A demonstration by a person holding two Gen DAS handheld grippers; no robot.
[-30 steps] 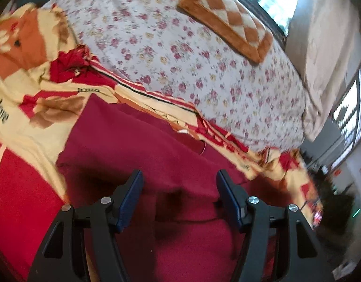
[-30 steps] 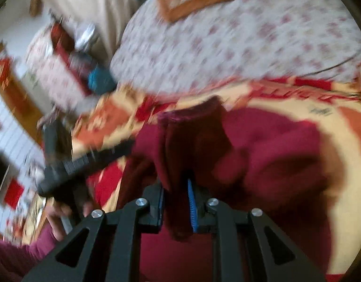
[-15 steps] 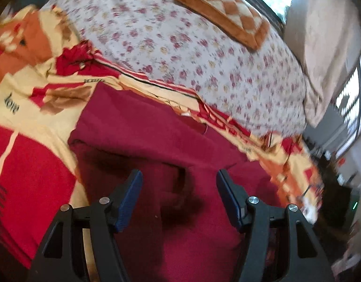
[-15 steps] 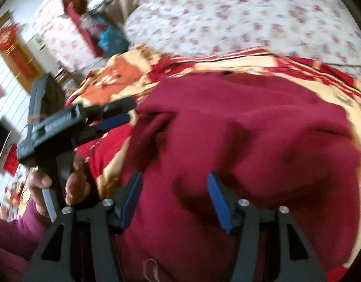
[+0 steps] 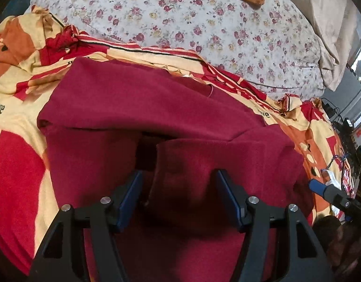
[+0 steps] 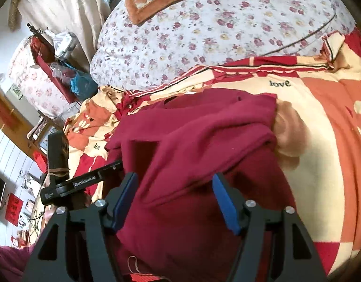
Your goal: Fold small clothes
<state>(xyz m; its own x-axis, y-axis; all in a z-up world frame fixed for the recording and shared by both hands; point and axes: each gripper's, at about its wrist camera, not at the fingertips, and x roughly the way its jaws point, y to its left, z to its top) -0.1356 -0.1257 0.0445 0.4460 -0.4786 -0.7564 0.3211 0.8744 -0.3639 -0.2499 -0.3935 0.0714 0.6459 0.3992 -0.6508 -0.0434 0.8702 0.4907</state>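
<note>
the maroon garment (image 6: 204, 141) has just been released by the right gripper (image 6: 175, 197), whose jaws were opened; it is now laid folded on the patterned blanket (image 6: 321, 117). the left gripper (image 5: 179, 197) is narrowed slightly, nothing grasped. this fold seems done.

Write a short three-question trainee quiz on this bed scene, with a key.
1. True or false: the right gripper is clamped on the dark red knit garment.
2. What does the garment lie on? A) bare floor B) red, cream and orange patterned blanket C) wooden table
3. Fill in: the black word printed on the blanket near the garment is ____.

Key: 1 false, its jaws have just been opening and stand apart over the cloth; 2 B; 3 love.
</note>
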